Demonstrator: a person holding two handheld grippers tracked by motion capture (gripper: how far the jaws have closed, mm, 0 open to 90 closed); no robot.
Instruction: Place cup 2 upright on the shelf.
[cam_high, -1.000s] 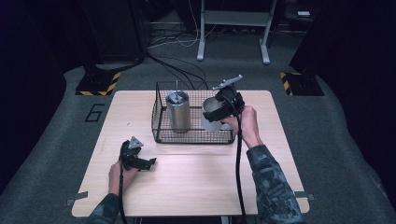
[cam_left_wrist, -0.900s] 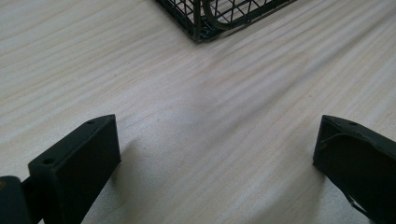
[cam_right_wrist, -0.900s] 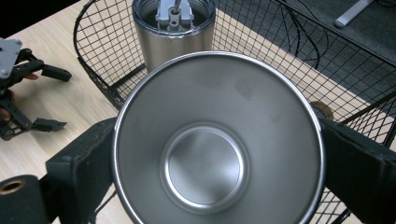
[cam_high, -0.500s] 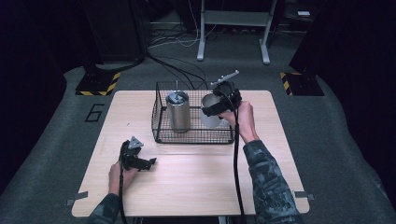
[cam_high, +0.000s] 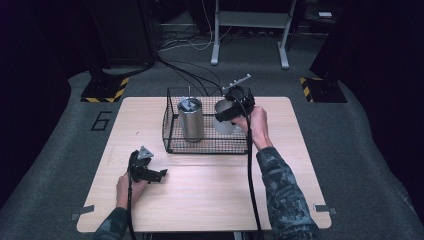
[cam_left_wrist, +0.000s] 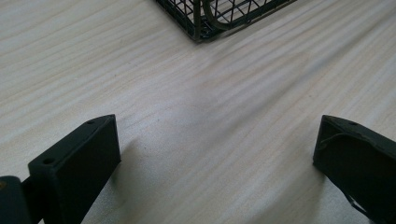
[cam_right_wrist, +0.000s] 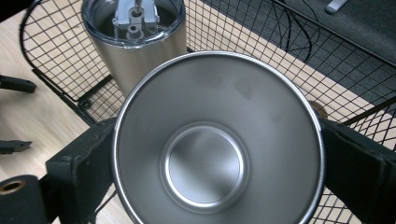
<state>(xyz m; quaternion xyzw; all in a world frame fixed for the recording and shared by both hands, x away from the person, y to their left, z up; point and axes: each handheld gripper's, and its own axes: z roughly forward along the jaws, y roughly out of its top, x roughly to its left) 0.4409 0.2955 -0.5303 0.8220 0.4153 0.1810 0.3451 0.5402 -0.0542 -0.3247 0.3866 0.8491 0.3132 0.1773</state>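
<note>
Inside wire basket (cam_high: 172, 137), lidded tumbler (cam_high: 191, 120), right gripper (cam_high: 231, 111) clasping empty steel cup (cam_right_wrist: 217, 144), left gripper (cam_high: 161, 175) spread wide.

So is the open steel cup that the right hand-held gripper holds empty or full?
Empty: the right gripper view looks straight into the steel cup, showing bare metal down to its bottom, jaws of the right hand-held gripper against its sides.

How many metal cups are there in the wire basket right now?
2. A lidded tumbler stands in the left part of the wire basket; an open steel cup, clamped by the right tool, is in its right part. Nothing suggests a hidden third.
</note>
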